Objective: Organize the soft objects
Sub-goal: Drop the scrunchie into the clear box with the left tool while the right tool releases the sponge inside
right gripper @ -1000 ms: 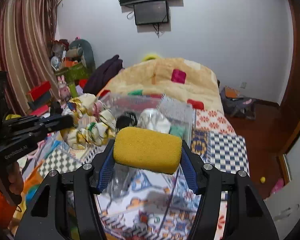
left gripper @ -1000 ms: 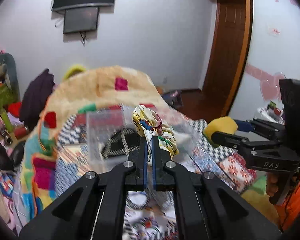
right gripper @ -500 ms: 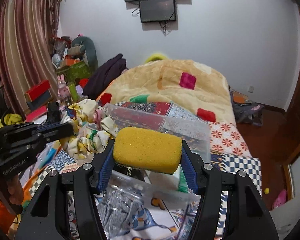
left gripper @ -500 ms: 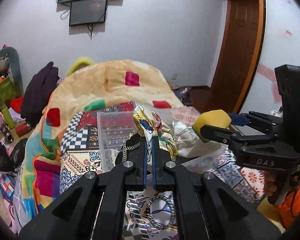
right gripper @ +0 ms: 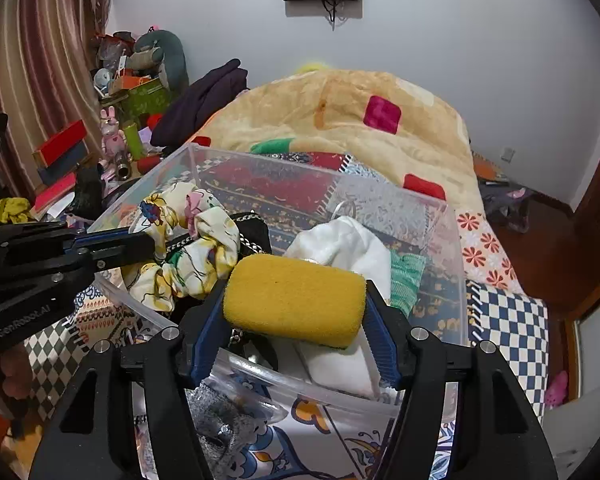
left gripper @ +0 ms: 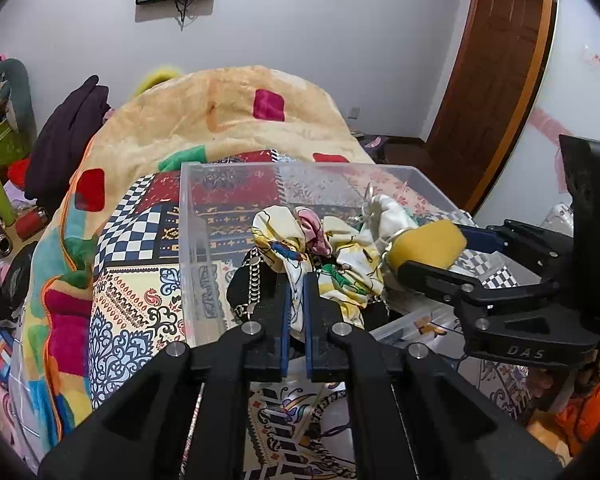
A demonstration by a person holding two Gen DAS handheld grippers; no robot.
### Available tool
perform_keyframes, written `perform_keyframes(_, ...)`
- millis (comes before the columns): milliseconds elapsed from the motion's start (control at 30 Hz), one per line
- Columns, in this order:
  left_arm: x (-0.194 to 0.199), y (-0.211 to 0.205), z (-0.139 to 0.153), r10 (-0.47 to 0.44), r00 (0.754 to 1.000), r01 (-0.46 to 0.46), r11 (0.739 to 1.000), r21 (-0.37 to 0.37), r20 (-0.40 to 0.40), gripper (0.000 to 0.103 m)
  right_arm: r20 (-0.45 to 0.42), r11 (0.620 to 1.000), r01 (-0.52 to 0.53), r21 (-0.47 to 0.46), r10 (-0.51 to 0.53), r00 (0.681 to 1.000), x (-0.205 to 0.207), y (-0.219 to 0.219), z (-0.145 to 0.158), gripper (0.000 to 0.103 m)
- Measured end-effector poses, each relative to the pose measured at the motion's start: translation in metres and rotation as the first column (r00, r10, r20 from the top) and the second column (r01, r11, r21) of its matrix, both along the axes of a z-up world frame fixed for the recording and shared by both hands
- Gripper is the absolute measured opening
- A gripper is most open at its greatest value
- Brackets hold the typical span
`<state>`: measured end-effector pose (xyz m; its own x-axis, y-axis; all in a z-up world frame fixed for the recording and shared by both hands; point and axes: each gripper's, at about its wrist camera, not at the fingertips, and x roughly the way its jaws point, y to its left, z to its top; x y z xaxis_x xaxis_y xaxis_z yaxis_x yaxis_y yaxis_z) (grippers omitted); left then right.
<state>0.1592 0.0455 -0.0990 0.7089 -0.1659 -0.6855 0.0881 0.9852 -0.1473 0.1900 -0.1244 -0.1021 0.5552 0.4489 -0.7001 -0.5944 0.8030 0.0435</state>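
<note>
Two grippers, one scrunchie, one sponge and one clear bin are counted. At left, the left gripper (left gripper: 296,304) is clenched on the floral scrunchie (left gripper: 320,248), a fold of its fabric pinched between the narrow blue pads; the scrunchie is held over the near-left part of the clear plastic bin (left gripper: 236,168). Inside the bin lie one black item with a chain strap (right gripper: 252,236), one white cloth (right gripper: 344,244) and one green knitted piece (right gripper: 406,280), the cloth near the middle and the green piece to its right. At right, the right gripper (right gripper: 296,336) grasps the yellow sponge (right gripper: 294,304) by its two ends, holding it over the near edge of the bin, just beside the scrunchie. The bin rests on a patterned bedspread (right gripper: 508,320), with one beige blanket (right gripper: 340,112) heaped at the far end. Compared with half a second earlier, both tools have come closer to the bin, which now fills more of each view, and sponge and scrunchie have drawn nearer together; both grasps are unchanged.
</note>
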Motion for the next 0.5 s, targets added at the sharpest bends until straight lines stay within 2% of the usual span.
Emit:
perform_keyframes(167, -0.005, -0.003, 0.008, -0.010, 1.000, 0.010, 1.000, -0.002, -0.002, 0.008, 0.004, 1.000, 0.010, -0.006, -0.010, 1.000, -0.002, -0.004, 0.002, 0.075)
perform_keyframes(233, -0.011, -0.003, 0.014, -0.009, 1.000, 0.009, 1.000, 0.008, 0.011, 0.014, 0.015, 1.000, 0.011, -0.006, -0.010, 1.000, -0.004, -0.005, 0.005, 0.078)
perform_keyframes(333, -0.022, -0.003, 0.026, -0.002, 0.999, 0.001, 1.000, 0.015, 0.042, 0.031, 0.037, 1.000, 0.012, 0.000, -0.012, 0.999, -0.010, -0.008, 0.013, 0.082)
perform_keyframes(400, -0.028, -0.002, 0.033, 0.006, 0.998, -0.007, 1.000, 0.015, 0.060, 0.047, 0.055, 1.000, 0.015, 0.010, -0.015, 0.998, -0.013, -0.010, 0.019, 0.084)
perform_keyframes(500, -0.039, -0.002, 0.044, 0.020, 0.996, -0.022, 0.999, 0.026, 0.087, 0.056, 0.084, 0.999, 0.021, 0.028, -0.023, 0.996, -0.021, -0.015, 0.030, 0.089)
